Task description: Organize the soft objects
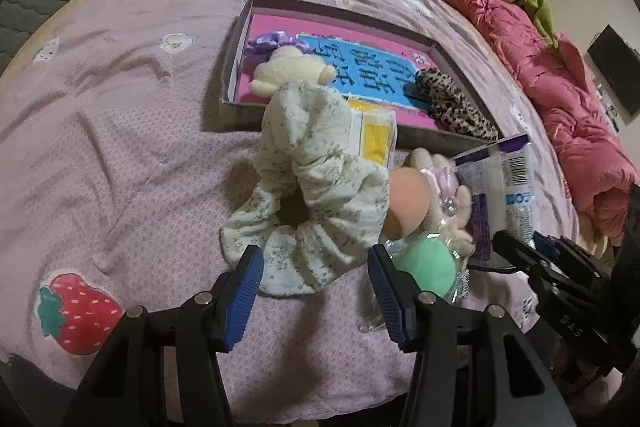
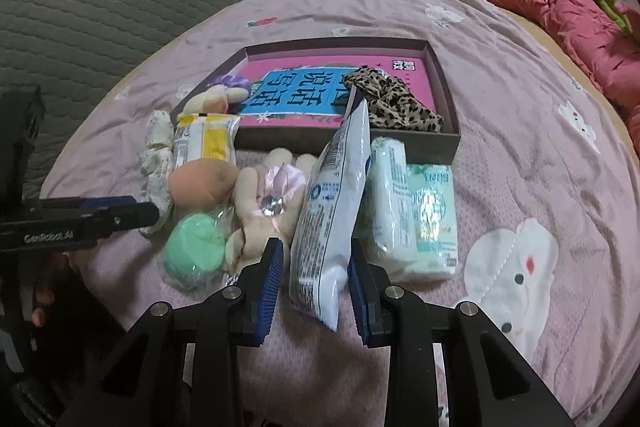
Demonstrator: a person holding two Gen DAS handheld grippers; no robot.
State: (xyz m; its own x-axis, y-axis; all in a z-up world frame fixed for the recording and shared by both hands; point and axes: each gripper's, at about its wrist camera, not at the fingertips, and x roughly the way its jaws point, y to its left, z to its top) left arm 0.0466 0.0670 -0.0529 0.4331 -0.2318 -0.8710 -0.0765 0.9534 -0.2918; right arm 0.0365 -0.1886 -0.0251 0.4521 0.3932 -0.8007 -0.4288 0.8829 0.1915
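Right gripper [image 2: 314, 283] clamps the white packet [image 2: 334, 219].

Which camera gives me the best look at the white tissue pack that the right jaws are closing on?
Right wrist view: the white tissue pack stands centred, whole, between the jaws. Left wrist view shows only part of it at the right.

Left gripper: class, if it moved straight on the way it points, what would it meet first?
Probably the floral scrunchie lying just ahead of the open left gripper, before the box; depth is uncertain.
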